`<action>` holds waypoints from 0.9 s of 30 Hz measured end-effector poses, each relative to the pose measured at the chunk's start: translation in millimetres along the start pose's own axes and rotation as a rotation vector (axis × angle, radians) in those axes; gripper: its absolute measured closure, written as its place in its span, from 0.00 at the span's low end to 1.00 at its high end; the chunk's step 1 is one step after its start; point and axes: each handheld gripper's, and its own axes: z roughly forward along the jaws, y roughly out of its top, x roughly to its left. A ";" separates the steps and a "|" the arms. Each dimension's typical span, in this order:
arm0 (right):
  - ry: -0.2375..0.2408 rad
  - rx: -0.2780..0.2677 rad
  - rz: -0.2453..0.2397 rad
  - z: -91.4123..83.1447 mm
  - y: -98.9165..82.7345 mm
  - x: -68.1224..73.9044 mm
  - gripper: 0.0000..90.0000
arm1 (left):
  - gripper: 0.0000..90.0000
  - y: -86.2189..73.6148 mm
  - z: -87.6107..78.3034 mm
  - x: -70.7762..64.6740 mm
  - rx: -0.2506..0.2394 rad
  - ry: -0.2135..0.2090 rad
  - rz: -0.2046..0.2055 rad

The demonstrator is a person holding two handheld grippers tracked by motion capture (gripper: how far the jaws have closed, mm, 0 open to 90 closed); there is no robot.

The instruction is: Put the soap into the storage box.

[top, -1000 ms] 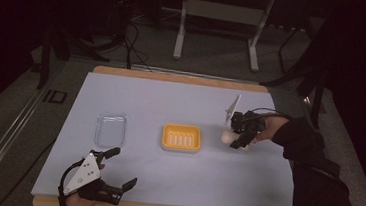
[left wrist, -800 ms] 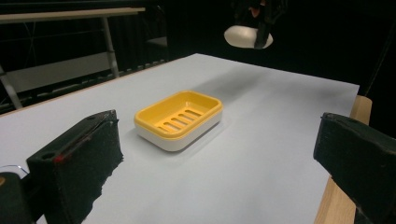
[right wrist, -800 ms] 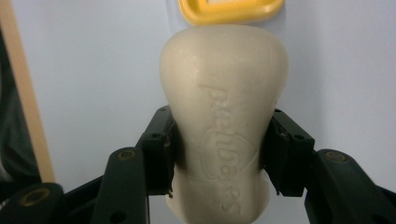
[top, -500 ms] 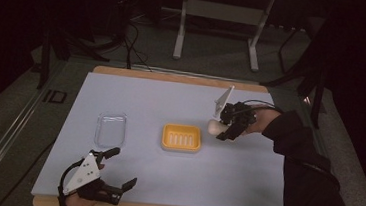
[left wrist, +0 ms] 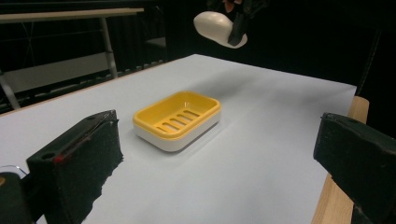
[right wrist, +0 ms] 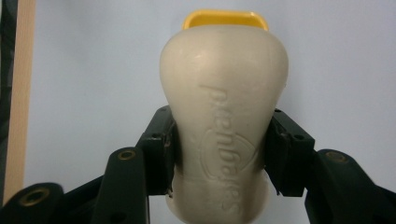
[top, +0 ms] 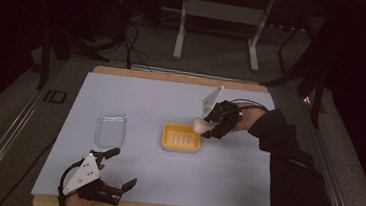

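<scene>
A cream bar of soap (right wrist: 224,112) with raised lettering is clamped between the pads of my right gripper (right wrist: 219,154). In the high view the right gripper (top: 209,128) holds the soap (top: 200,125) in the air just past the right end of the yellow soap dish (top: 181,137). The dish (left wrist: 177,118) has a slotted yellow tray on a white base and nothing lies in it. My left gripper (top: 115,170) rests near the table's front left edge, its jaws spread wide with nothing between them.
A clear plastic lid or tray (top: 110,129) lies left of the dish. The table (top: 136,99) has a pale sheet over a wooden rim (left wrist: 341,186). Metal stand legs (top: 217,30) and cables sit on the floor beyond the far edge.
My right gripper has carried the soap leftward and up, from well right of the dish to its right end. The left gripper has stayed still.
</scene>
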 end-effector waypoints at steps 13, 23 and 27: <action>0.008 -0.036 -0.031 22.0 20.6 -5.4 0.55 | 0.01 0.5 -0.9 -0.2 -0.007 -0.002 -0.002; 0.017 -0.077 -0.066 29.3 30.6 -6.0 0.55 | 0.01 0.9 -0.2 -0.1 -0.007 -0.004 0.001; 0.009 -0.077 -0.069 37.2 30.7 -6.3 0.55 | 0.01 1.8 -0.4 -0.3 -0.013 -0.003 0.000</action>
